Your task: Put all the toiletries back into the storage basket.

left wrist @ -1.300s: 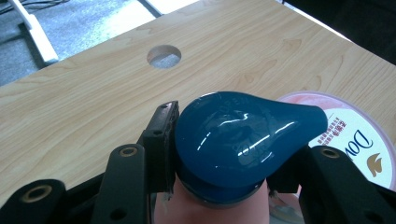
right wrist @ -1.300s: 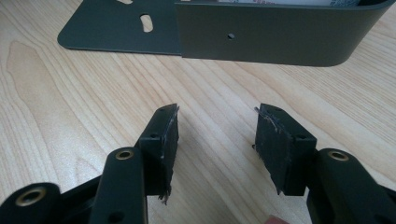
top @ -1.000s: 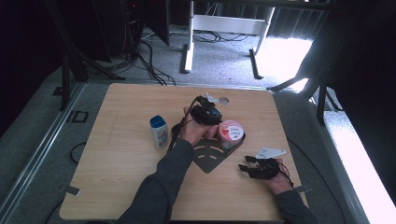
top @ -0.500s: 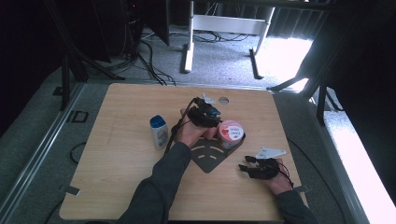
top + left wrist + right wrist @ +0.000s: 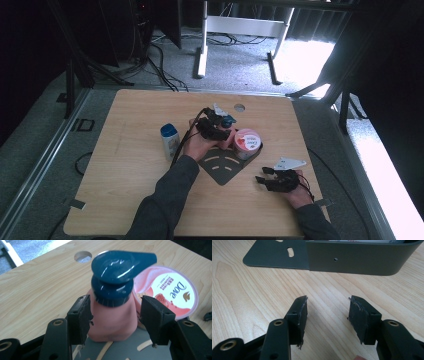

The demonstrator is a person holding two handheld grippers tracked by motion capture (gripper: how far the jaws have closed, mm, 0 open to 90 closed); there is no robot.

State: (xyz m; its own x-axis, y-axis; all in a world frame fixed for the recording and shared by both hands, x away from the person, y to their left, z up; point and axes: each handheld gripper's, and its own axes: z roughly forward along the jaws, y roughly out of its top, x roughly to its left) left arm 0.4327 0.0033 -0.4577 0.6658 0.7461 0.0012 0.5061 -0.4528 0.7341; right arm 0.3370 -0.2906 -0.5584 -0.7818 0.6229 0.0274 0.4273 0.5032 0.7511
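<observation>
L gripper (image 5: 113, 315) jaws closing round pink pump bottle (image 5: 112, 315), small gaps; R gripper (image 5: 327, 315) spread, resting on table (image 5: 249, 302)

Pink pump bottle (image 5: 112, 320) with dark blue pump head (image 5: 117, 265) stood upright on the dark grey slotted tray (image 5: 225, 167) near the table's middle. Spout pointed over the neighbouring pink Dove tub (image 5: 172, 290), which sat just beside it, apparently touching. Bottle body flared wider toward the base; the head looked glossy and intact.
</observation>
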